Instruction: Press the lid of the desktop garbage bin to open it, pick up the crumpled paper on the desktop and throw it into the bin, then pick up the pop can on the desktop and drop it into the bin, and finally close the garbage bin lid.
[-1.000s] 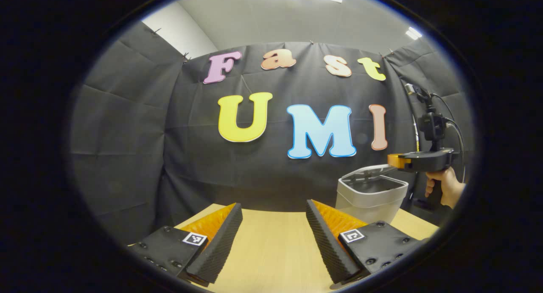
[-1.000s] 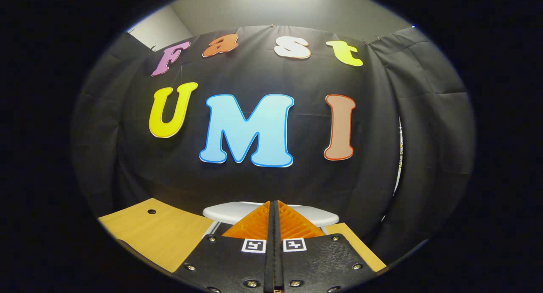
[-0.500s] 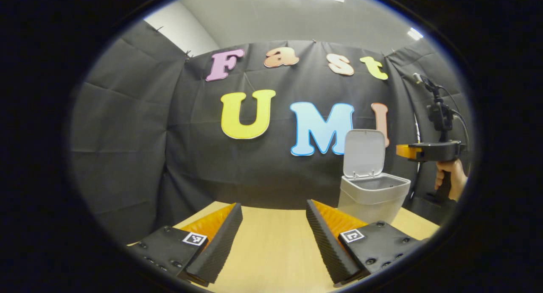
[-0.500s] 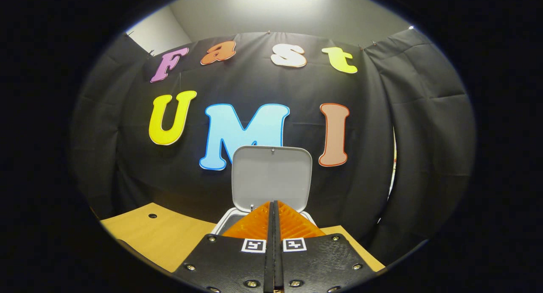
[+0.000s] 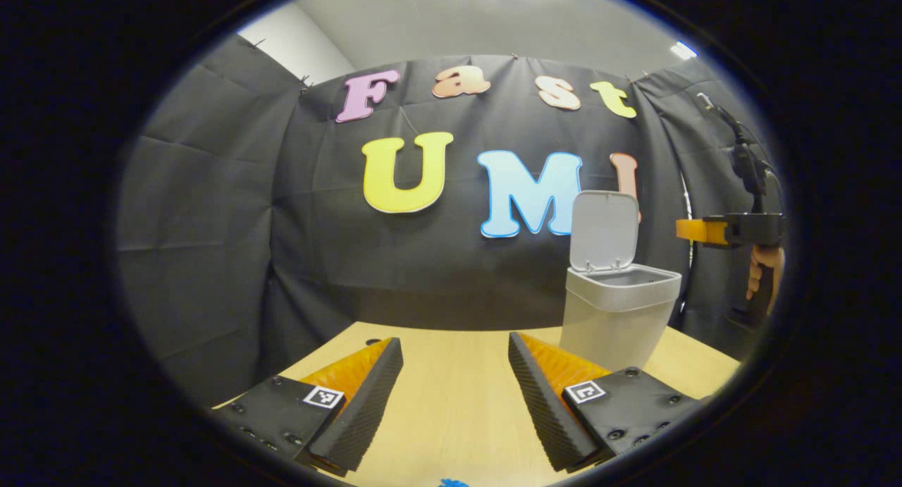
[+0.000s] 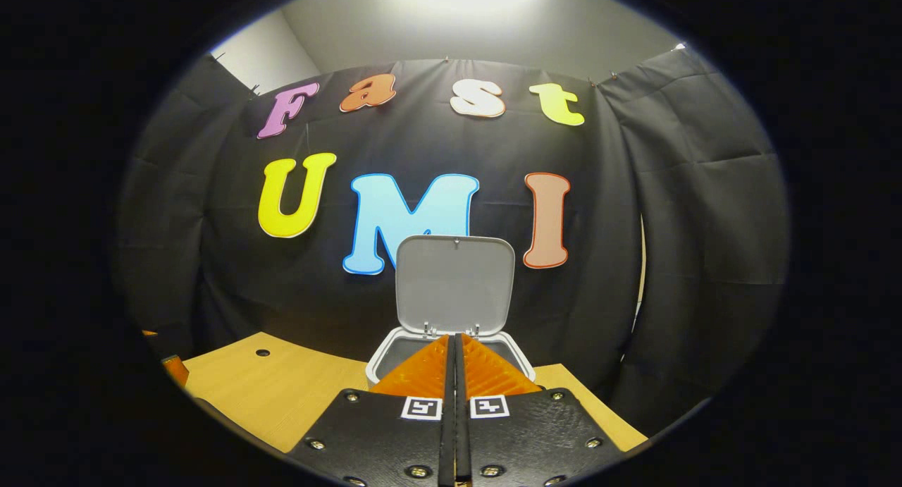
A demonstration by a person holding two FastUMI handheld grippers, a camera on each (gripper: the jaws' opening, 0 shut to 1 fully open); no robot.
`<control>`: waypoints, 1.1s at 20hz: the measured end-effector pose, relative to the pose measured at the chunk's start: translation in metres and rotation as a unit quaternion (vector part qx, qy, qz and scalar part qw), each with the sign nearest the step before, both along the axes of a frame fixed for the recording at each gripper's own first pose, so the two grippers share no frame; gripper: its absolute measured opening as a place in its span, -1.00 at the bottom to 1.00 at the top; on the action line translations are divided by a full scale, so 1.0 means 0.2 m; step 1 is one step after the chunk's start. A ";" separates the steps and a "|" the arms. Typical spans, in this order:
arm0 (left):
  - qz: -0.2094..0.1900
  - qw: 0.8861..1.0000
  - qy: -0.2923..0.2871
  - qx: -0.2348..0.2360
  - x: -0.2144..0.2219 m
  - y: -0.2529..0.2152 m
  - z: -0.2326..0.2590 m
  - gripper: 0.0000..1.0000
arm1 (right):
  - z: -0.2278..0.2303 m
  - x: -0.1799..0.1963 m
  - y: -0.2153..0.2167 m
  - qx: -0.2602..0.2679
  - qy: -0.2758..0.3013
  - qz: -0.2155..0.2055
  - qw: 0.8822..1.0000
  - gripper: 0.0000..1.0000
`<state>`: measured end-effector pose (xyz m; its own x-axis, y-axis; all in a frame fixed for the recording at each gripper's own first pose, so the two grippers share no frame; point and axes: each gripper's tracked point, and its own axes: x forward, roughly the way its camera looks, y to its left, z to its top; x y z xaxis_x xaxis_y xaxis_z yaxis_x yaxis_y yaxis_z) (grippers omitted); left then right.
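The grey desktop bin [image 5: 612,321] stands at the table's far right with its lid [image 5: 604,230] swung upright. My left gripper [image 5: 454,340] hovers low over the table, open, with nothing between its fingers, well short and left of the bin. In the left gripper view my right gripper [image 5: 687,230] is held level by a hand [image 5: 764,270], above and to the right of the bin's mouth. In the right gripper view the right gripper [image 6: 454,337] is shut on nothing, just in front of the bin's rim [image 6: 380,356] and below the raised lid [image 6: 454,282].
The light wooden table [image 5: 451,402] runs back to the black cloth wall. A small round hole [image 6: 262,352] marks the tabletop left of the bin. A scrap of something blue [image 5: 451,483] peeks in at the bottom edge of the left gripper view.
The bin lid has sprung from nearly flat to upright. My right gripper has risen off it and drawn back, still shut. The left gripper has barely moved.
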<state>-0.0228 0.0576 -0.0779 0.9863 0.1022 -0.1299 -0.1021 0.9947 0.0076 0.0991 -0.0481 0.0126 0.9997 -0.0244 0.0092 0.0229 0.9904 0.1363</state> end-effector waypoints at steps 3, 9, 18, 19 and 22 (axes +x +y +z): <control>-0.006 1.000 0.024 0.002 -0.03 0.00 -0.13 0.97 | 0.03 -0.09 0.03 -0.017 -0.018 -0.008 1.000 -0.90; -0.029 0.996 0.085 0.018 -0.10 -0.04 -0.44 1.00 | 0.03 -0.20 0.06 -0.019 -0.031 -0.017 0.999 -0.40; -0.058 0.973 0.223 0.010 -0.22 -0.06 -1.01 0.97 | -0.03 -0.28 0.14 -0.020 -0.008 0.001 1.000 0.36; -0.059 0.969 0.241 0.008 -0.23 -0.06 -1.08 0.92 | -0.03 -0.28 0.14 -0.021 -0.007 0.000 1.000 0.36; -0.061 0.953 0.296 0.003 -0.29 -0.06 -1.24 1.00 | -0.04 -0.29 0.15 -0.023 -0.004 0.002 1.000 0.60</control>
